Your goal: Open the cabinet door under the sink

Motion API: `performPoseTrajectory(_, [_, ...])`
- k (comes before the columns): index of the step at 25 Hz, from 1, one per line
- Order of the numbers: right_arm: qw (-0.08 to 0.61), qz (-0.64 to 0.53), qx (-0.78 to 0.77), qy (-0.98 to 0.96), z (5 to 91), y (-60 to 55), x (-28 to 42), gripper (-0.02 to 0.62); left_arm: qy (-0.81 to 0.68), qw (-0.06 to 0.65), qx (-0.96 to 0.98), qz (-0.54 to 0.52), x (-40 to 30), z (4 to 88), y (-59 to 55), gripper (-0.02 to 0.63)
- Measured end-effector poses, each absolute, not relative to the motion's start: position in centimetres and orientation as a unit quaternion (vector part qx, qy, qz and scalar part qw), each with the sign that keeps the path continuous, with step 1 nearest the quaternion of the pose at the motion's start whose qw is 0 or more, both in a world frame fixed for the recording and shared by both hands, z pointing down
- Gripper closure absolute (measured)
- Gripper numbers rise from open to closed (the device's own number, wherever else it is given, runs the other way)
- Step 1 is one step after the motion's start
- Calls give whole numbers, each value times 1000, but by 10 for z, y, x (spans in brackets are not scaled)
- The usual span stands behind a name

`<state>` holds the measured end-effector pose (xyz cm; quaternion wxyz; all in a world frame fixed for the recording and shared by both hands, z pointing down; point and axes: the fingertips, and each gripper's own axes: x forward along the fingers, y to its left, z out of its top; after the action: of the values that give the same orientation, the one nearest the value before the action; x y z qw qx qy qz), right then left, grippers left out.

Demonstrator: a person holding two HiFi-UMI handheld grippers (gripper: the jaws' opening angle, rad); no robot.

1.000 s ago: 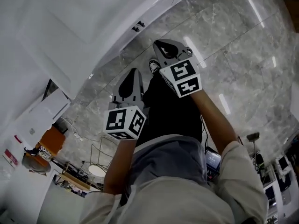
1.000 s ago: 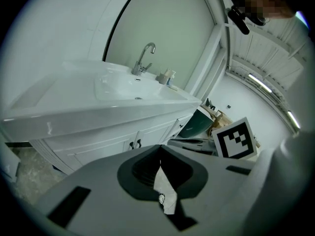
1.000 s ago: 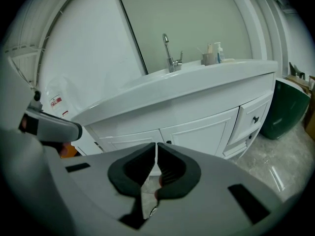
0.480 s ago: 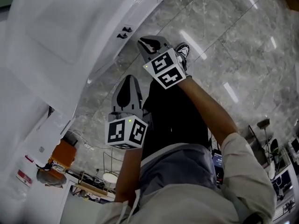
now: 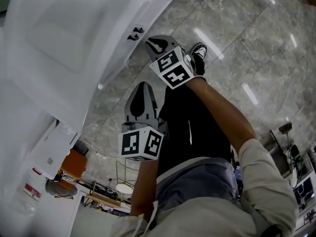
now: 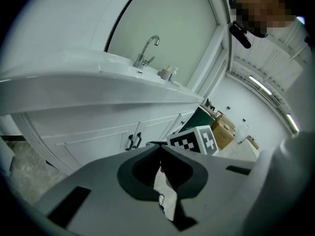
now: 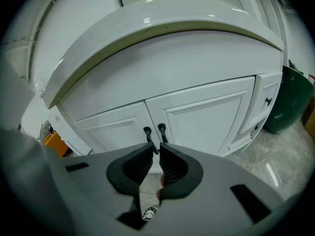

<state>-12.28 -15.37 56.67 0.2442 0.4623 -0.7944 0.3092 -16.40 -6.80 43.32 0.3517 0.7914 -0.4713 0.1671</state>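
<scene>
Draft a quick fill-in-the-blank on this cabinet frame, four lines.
Both cabinet doors are ___.
Their two handles are coloured ___.
The left gripper has its jaws ___, holding nothing.
The gripper nearest the handles is the ___ one.
Missing: closed; black; shut; right.

Nothing here can be read as words or numbers. The marker cube (image 5: 141,143) on the left gripper (image 5: 143,86) and the marker cube (image 5: 173,69) on the right gripper (image 5: 158,42) bear only black-and-white square code patterns, no letters. A red-and-white sticker (image 5: 31,191) on a white panel (image 5: 15,212) at the head view's lower left is too small to read.
</scene>
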Motion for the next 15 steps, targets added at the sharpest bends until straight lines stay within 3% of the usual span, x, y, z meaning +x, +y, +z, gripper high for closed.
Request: performPoseTrajectory(15, [283, 290, 473, -783, 621, -186, -140, 500, -484, 373, 770, 182, -191, 455, -62, 607])
